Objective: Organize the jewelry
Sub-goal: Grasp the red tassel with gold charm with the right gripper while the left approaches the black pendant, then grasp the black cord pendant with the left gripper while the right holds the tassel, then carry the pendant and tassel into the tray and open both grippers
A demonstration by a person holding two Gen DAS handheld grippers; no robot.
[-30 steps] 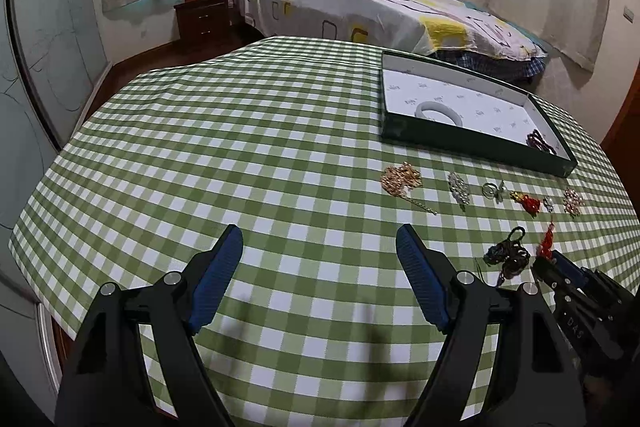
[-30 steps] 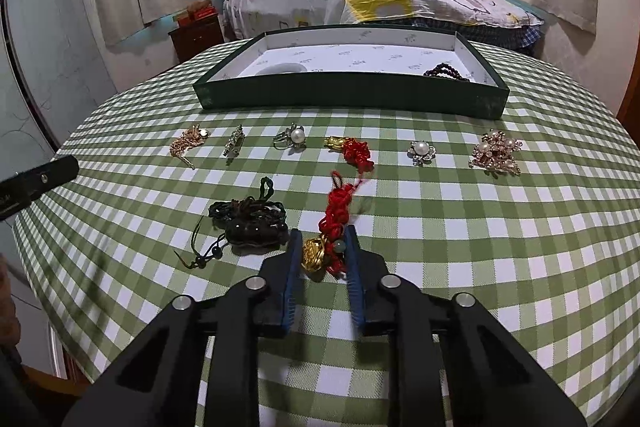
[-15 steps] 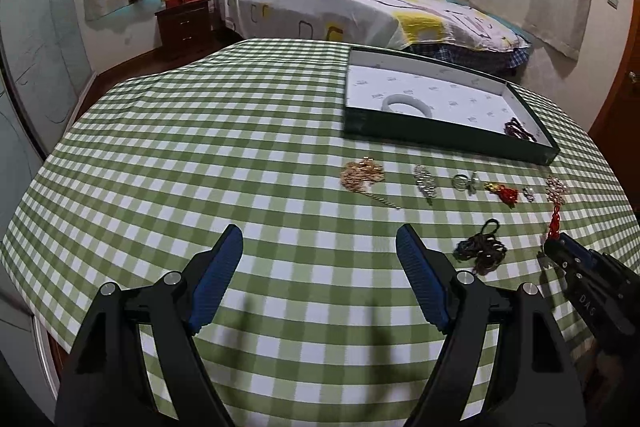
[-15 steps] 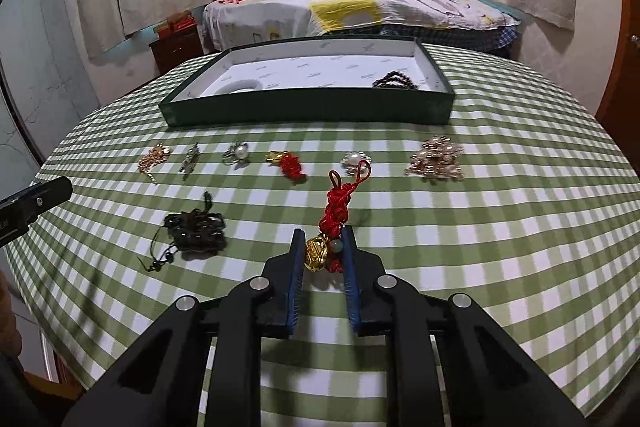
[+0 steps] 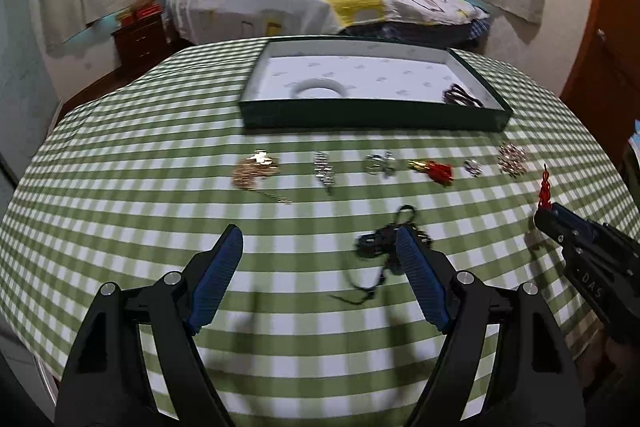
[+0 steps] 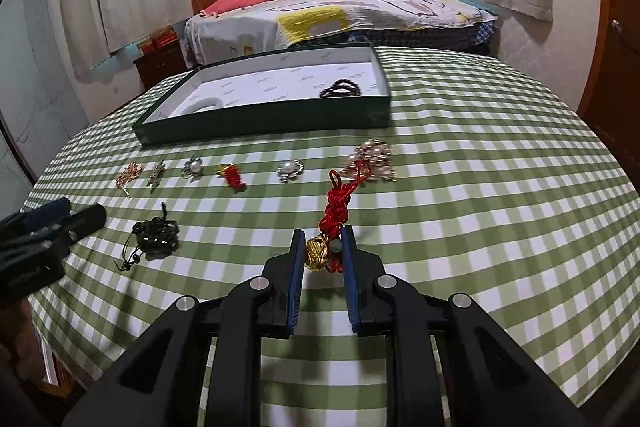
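We held the red charm (image 6: 337, 205) clamped in the right gripper (image 6: 322, 251); left gripper (image 5: 318, 247) spread, empty. Probably best lifted clear over the tray's near wall (image 6: 264, 121).

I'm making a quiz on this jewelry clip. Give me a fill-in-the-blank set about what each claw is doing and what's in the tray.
1. The right claw is shut on the ____ knotted charm with a gold bell.
2. The left claw is ____ and holds nothing.
3. In the green tray lie a dark bead bracelet and a ____ bangle.

Missing words: red; open; white
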